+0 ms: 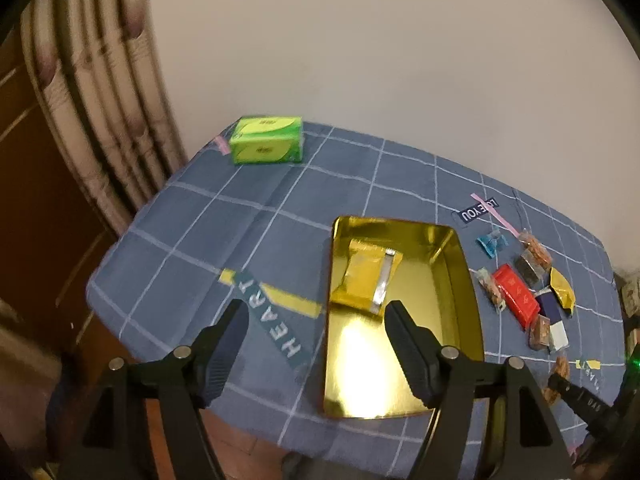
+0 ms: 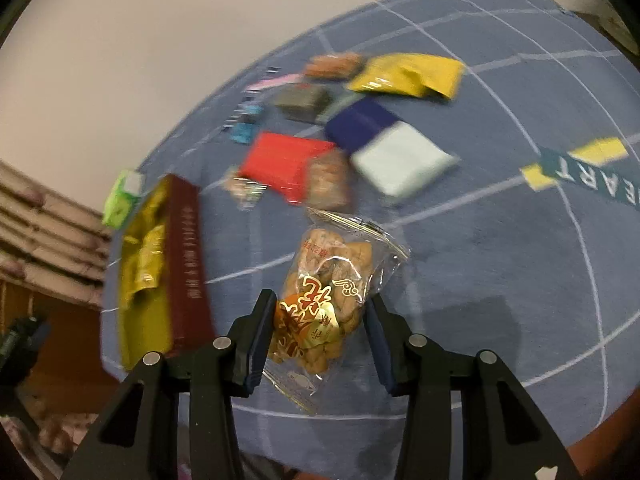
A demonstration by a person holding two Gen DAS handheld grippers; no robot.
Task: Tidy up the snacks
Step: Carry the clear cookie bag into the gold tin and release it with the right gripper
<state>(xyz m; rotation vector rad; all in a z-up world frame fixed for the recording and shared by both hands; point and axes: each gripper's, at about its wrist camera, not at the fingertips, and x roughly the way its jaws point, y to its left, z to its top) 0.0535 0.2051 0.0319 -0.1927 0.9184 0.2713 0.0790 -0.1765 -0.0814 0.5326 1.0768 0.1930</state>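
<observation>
The gold tin (image 1: 460,280) is seen on the blue checked tablecloth (image 1: 200,240), with one yellow packet (image 1: 366,276) lying inside at its 11 o'clock corner. Above it the left gripper (image 1: 314,320) is held, its jaws wide apart and empty. The clear snack bag (image 2: 324,300), filled with brown pieces, is clamped between the jaws of the right gripper (image 2: 320,320). More small packets (image 2: 288,164) are scattered at 12 o'clock from it.

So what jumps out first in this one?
The shiny gold tin, open mid-table with one yellow packet inside. In the right wrist view, a clear bag of fried snacks sits between the right hand-held gripper fingers, with the loose snack pile beyond.
</observation>
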